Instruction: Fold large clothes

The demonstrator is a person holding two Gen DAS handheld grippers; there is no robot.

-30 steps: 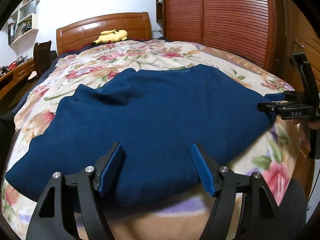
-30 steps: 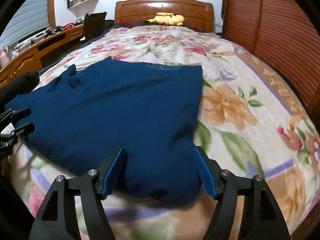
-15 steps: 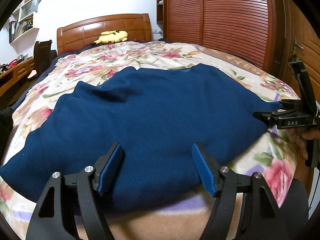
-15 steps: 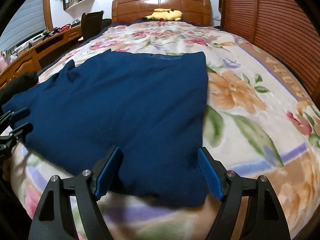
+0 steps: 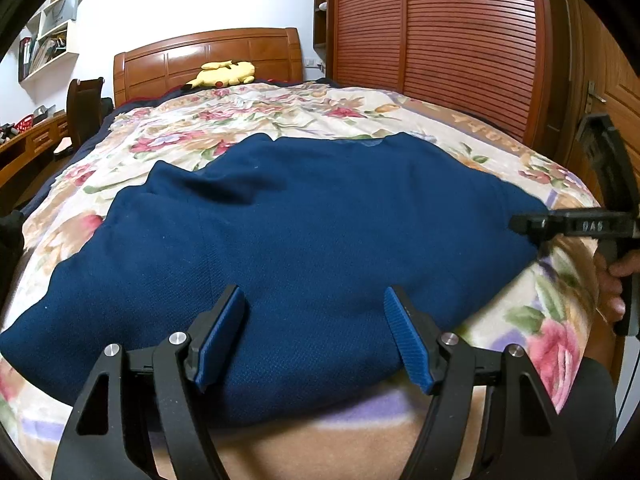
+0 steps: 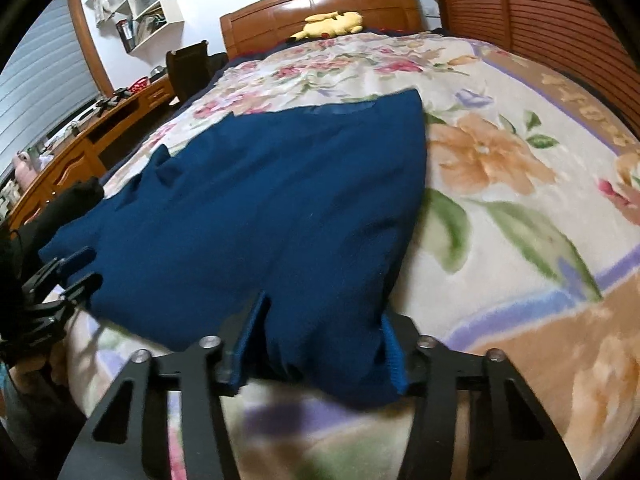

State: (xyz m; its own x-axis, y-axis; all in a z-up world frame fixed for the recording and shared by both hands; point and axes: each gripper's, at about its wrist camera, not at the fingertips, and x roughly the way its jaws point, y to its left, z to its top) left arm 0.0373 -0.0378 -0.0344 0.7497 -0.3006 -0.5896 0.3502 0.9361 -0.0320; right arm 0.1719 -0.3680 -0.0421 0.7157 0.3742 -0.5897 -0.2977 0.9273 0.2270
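A large navy blue knit garment (image 5: 304, 240) lies spread on the floral bed cover, its near hem at the foot edge. My left gripper (image 5: 316, 332) is open, its blue pads over the near hem on the garment's left half. In the right wrist view the same garment (image 6: 280, 200) fills the middle. My right gripper (image 6: 320, 344) is open with the garment's near right corner lying between its pads. The right gripper also shows in the left wrist view (image 5: 532, 226) at the garment's right corner, and the left gripper shows in the right wrist view (image 6: 76, 276).
The floral bed cover (image 5: 552, 344) drops off at the foot edge just before me. A yellow plush toy (image 5: 224, 74) lies at the wooden headboard (image 5: 208, 56). A slatted wooden wardrobe (image 5: 460, 40) stands to the right, a desk (image 6: 84, 140) and chair to the left.
My right gripper has moved forward and tilted, so the garment's near right corner now sits between its pads. My left gripper has come slightly closer over the hem. The garment has not moved.
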